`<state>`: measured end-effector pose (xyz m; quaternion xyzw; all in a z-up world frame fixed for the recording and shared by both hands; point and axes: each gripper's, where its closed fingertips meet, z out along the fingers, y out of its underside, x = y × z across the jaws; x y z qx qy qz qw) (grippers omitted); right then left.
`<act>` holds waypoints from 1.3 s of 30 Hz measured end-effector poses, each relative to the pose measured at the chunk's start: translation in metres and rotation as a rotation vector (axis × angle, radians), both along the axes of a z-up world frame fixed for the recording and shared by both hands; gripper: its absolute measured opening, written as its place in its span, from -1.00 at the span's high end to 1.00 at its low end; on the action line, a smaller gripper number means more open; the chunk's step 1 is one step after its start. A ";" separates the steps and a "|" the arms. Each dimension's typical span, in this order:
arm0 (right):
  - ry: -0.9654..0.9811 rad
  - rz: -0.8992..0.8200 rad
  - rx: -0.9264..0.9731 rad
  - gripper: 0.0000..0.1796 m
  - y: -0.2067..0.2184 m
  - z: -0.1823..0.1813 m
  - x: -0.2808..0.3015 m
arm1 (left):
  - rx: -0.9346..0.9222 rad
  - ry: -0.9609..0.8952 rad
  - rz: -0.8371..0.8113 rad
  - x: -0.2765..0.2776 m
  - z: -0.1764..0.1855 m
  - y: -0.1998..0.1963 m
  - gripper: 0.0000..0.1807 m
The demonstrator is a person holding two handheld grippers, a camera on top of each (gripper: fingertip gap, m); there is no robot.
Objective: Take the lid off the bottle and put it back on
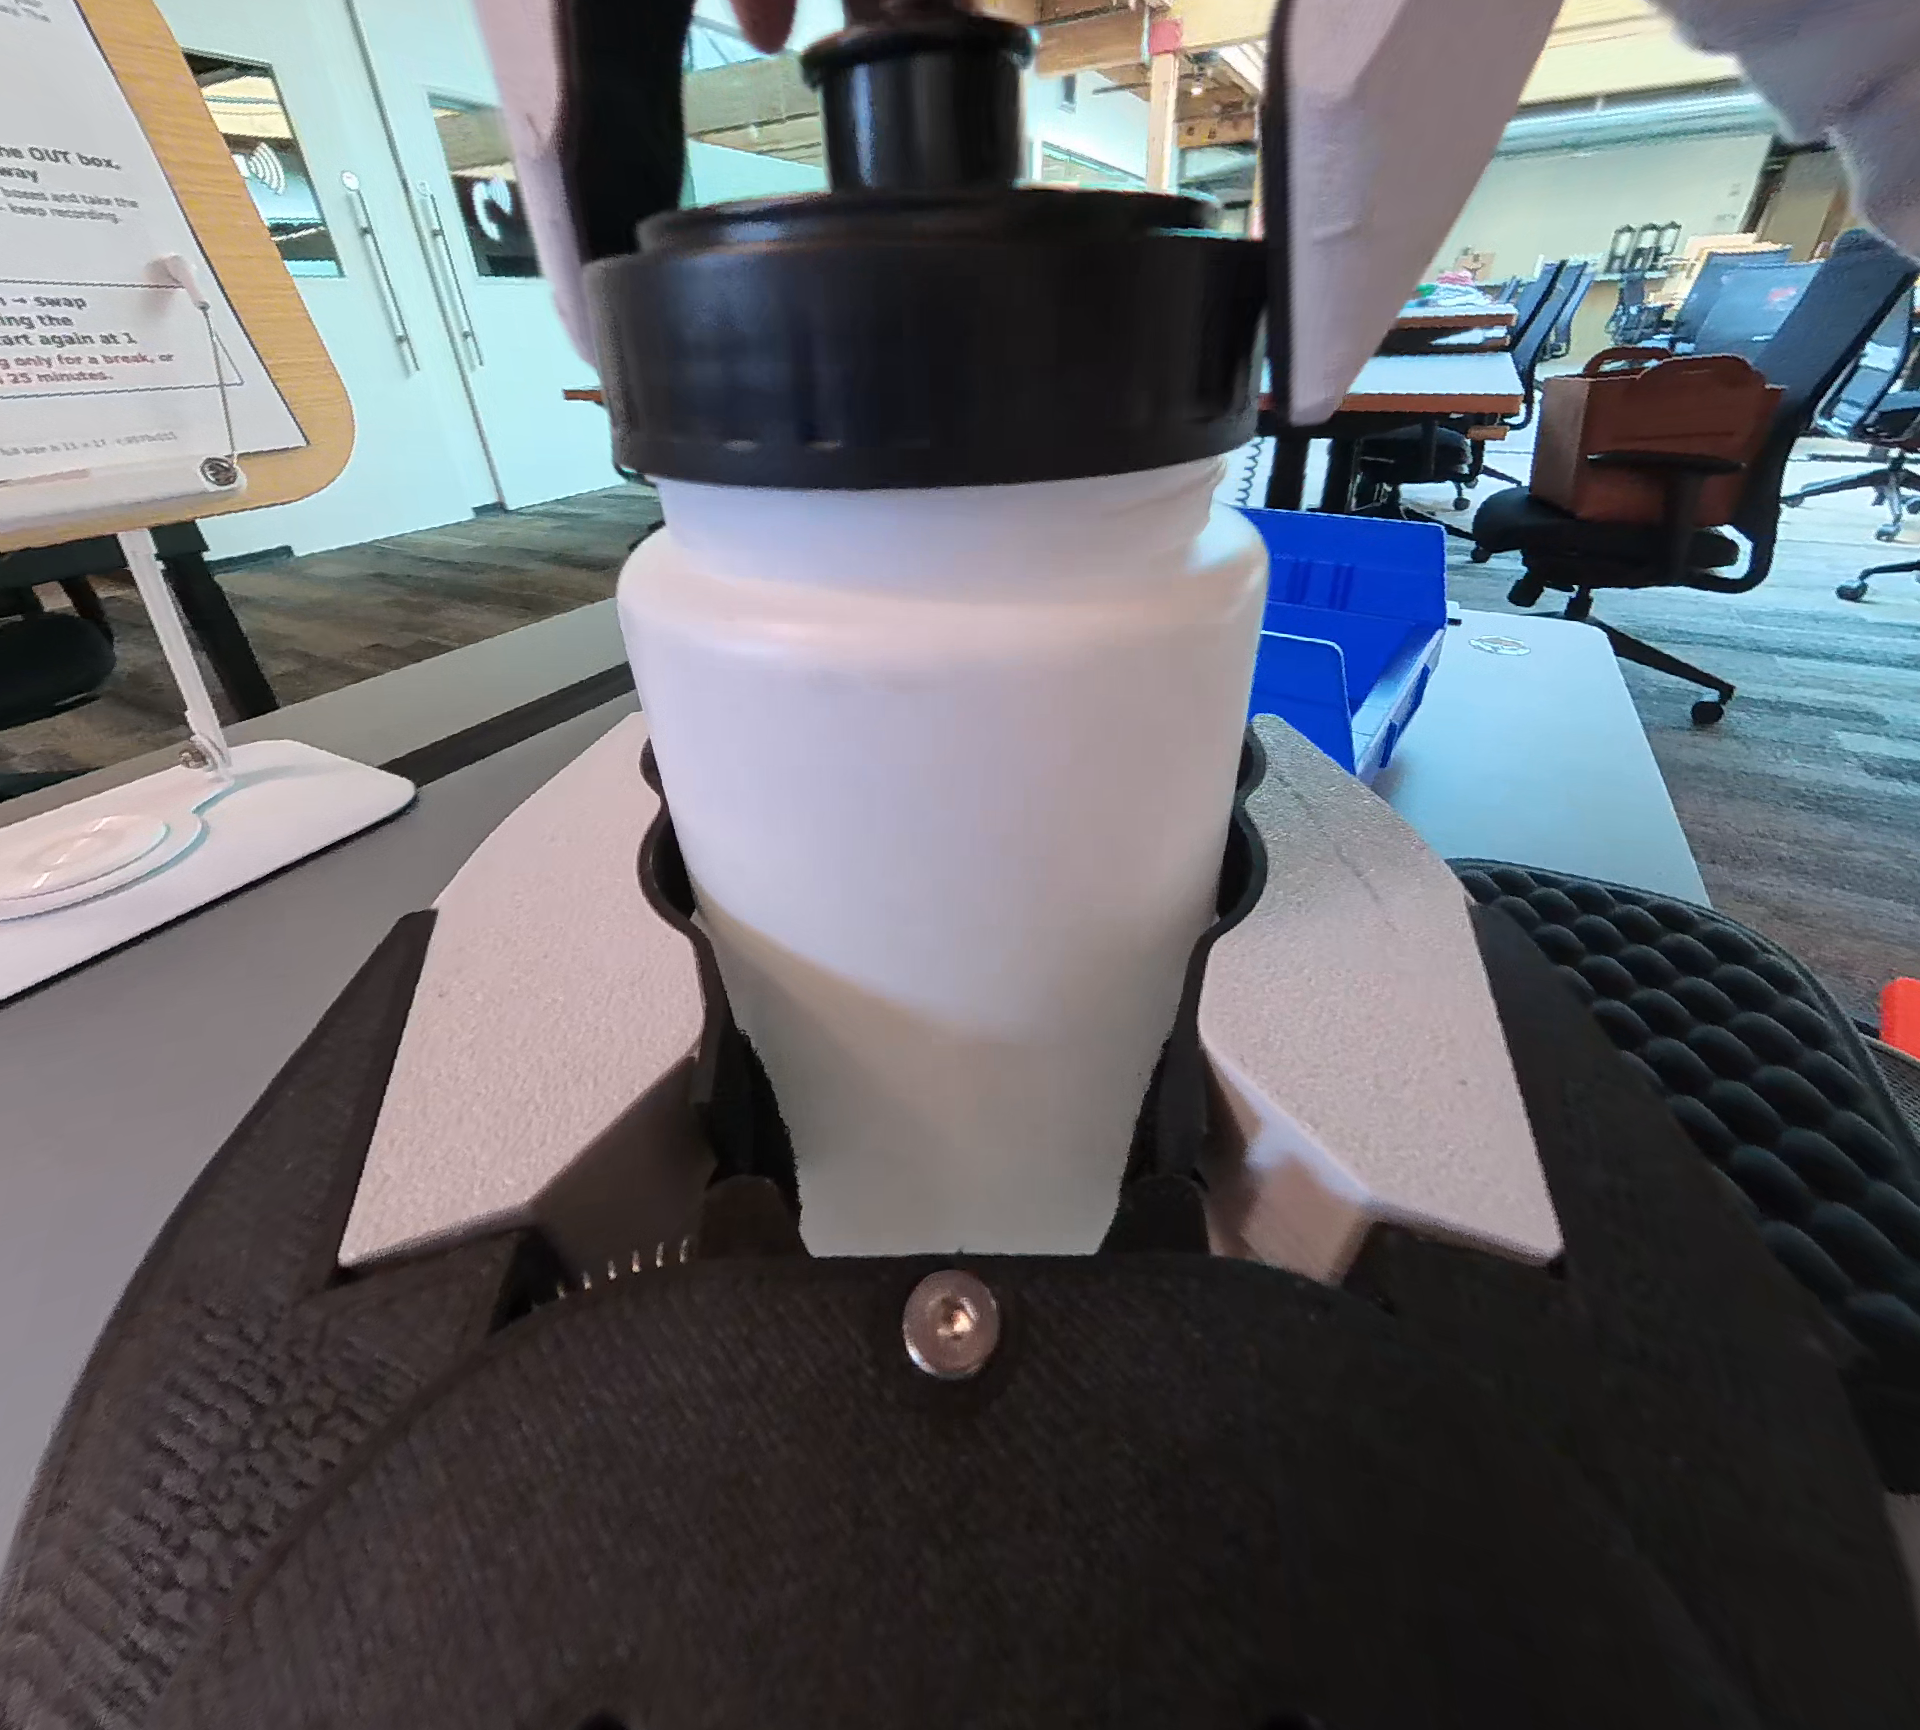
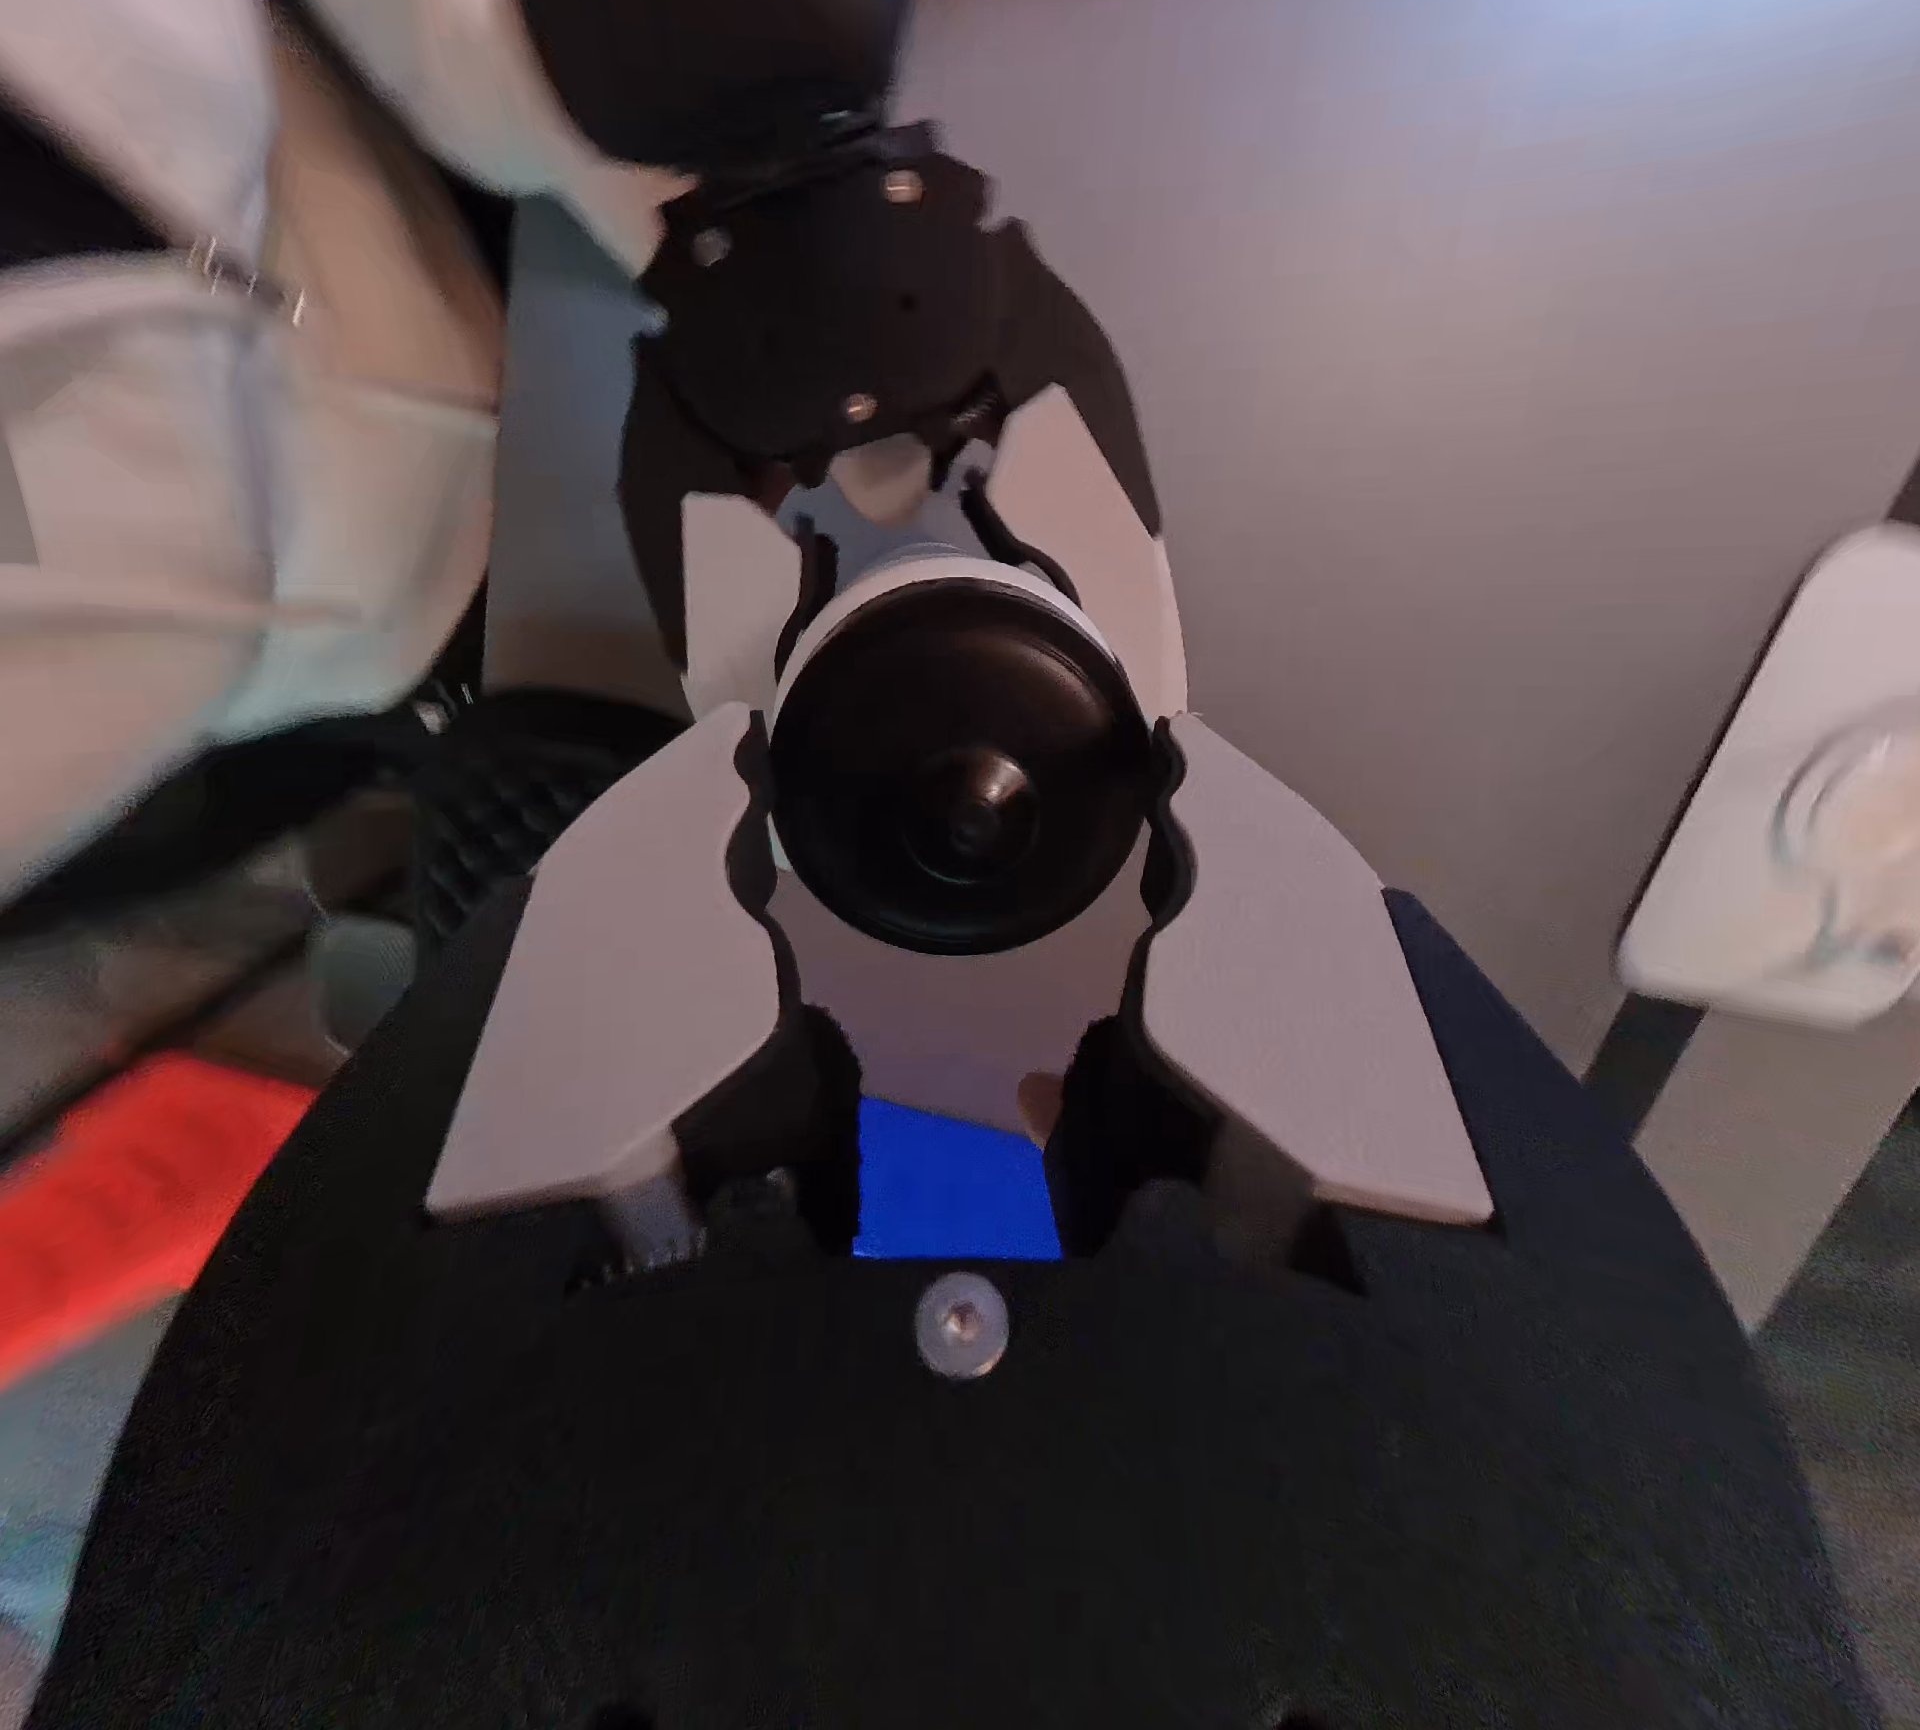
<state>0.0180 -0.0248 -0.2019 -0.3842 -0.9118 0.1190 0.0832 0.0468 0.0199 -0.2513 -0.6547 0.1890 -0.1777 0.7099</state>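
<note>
A white bottle (image 1: 945, 745) stands upright between the fingers of my left gripper (image 1: 951, 745), which is shut on its body. A black lid (image 1: 925, 350) with a small spout cap sits on the bottle's neck. My right gripper (image 1: 930, 361) comes down from above with a finger on each side of the lid, shut on it. The right wrist view looks straight down on the lid (image 2: 956, 776), held between my right gripper (image 2: 956, 745). The bottle's white shoulder (image 2: 935, 574) and the left gripper (image 2: 925, 600) show beyond it. A person's sleeve is at upper left.
A blue bin (image 1: 1351, 631) stands just behind the bottle on the right. A sign stand (image 1: 135, 226) with a white base (image 1: 208, 807) is on the grey table (image 1: 260, 1005) at left. A black mesh chair back (image 1: 1714, 1057) is at right. Desks and office chairs lie beyond. Spacing between my two grippers at the tips: around 7 centimeters.
</note>
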 end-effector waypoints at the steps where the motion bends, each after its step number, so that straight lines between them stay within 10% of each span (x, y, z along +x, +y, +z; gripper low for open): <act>1: -0.002 -0.133 0.007 0.22 0.001 0.000 -0.001 | 0.001 0.002 0.003 0.000 0.000 0.000 -0.10; 5: 0.001 -0.213 0.051 0.21 -0.001 0.001 0.001 | 0.008 0.006 -0.006 0.002 0.000 -0.002 -0.10; 7: 0.020 -0.055 0.038 -0.25 -0.005 0.006 -0.001 | 0.006 0.003 -0.014 0.002 0.000 -0.001 -0.10; 14: 0.036 0.513 0.138 0.04 0.004 0.007 0.001 | 0.008 -0.002 -0.039 0.004 0.000 -0.001 -0.10; 25: -0.117 -0.160 0.141 0.21 0.007 -0.002 0.010 | 0.005 -0.001 -0.028 0.005 0.000 -0.001 -0.10; 29: -0.069 0.104 0.165 -0.23 0.007 0.006 0.004 | 0.016 -0.003 -0.037 0.006 0.001 -0.002 -0.11; 34: 0.023 0.533 0.166 0.00 0.001 0.009 0.001 | 0.016 -0.005 -0.048 0.006 0.001 -0.002 -0.11; 39: -0.074 0.459 0.130 0.21 0.002 -0.001 0.010 | 0.014 -0.006 -0.044 0.006 0.001 -0.001 -0.11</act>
